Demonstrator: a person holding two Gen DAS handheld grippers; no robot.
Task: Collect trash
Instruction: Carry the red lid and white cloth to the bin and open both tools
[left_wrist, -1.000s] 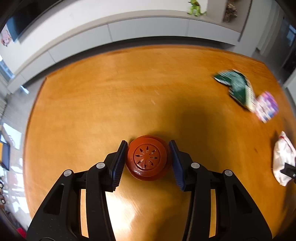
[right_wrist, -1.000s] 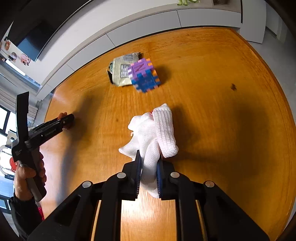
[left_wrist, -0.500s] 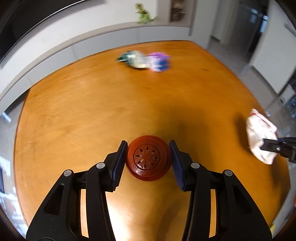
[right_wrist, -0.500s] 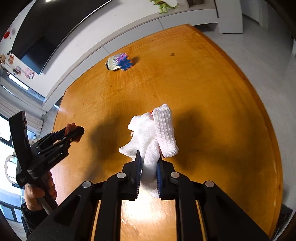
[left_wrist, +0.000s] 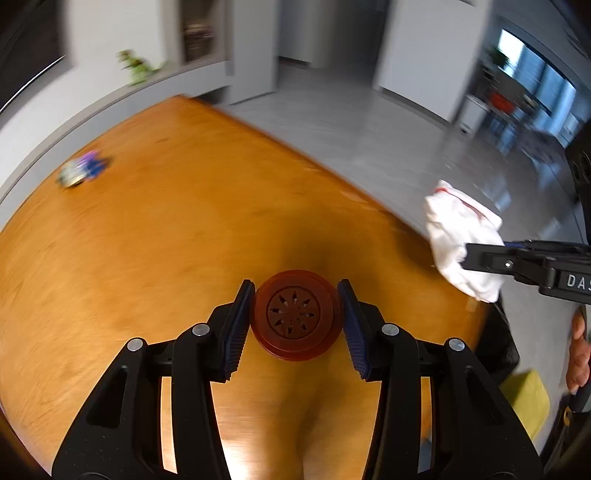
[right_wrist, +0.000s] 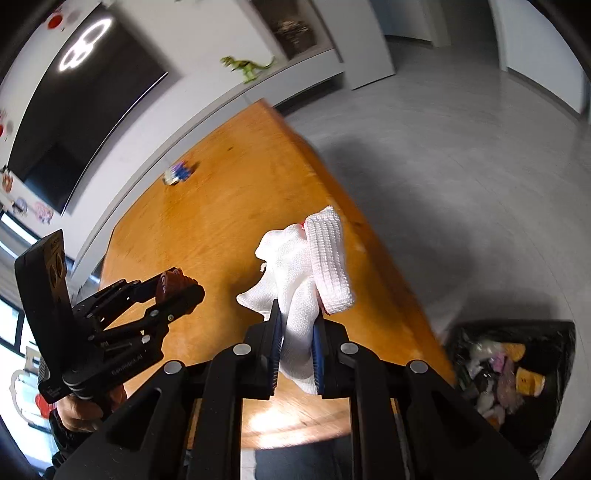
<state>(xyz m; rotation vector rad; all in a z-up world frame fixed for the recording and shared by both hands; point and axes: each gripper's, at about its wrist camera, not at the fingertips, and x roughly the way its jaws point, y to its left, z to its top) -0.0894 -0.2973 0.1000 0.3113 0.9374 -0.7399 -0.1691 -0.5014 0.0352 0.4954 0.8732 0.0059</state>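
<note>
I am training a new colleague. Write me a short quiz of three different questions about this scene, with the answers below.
1. True or false: the left gripper is shut on a round red-brown vented lid.
2. What does the right gripper hold? A) a white knitted cloth B) a snack wrapper C) a toy dinosaur
3. Fill in: the black-lined trash bin stands on the ____, beside the wooden table.

Key: 1 true. 2 A, the white knitted cloth. 3 floor.
</note>
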